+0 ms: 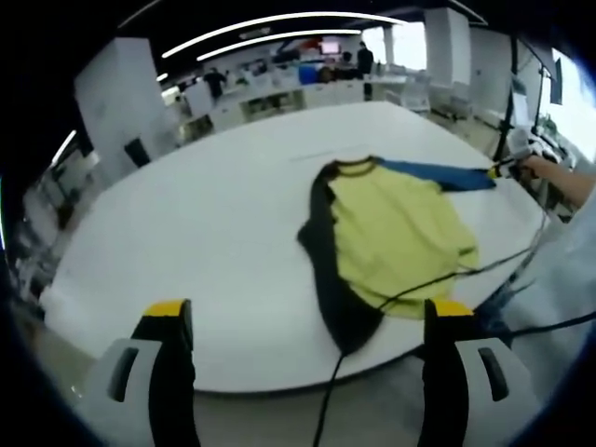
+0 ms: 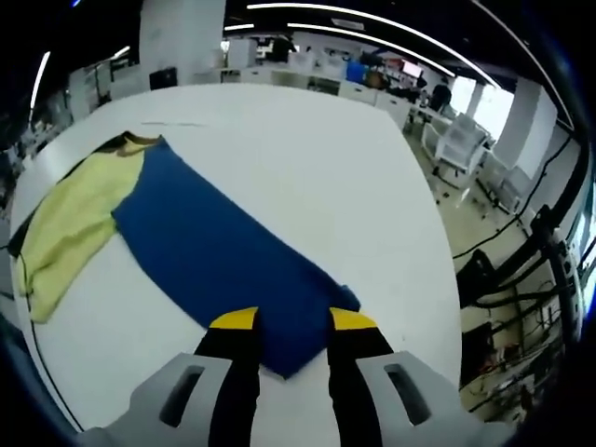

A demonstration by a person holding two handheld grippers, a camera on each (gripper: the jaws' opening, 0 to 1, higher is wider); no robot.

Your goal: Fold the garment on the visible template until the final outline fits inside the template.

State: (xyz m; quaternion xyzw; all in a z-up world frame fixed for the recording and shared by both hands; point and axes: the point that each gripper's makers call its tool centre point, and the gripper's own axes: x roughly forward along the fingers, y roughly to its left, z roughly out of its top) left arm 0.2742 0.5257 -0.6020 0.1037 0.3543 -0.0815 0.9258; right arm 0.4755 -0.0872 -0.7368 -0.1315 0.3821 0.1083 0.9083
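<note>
The garment lies flat on the white table. It has a yellow body, a black sleeve on the near side and a blue sleeve pulled out to the right. My right gripper holds that sleeve's end. In the right gripper view the blue sleeve runs from the yellow body down between my right gripper's jaws, which are shut on its cuff. My left gripper stands open off the table's near edge, apart from the garment. A faint thin line marks the table beyond the collar.
Black cables cross the garment's near corner and hang over the table edge. A person's arm reaches in behind the right gripper. Off the table's right side stand white chairs and floor cables. Desks and people fill the back of the room.
</note>
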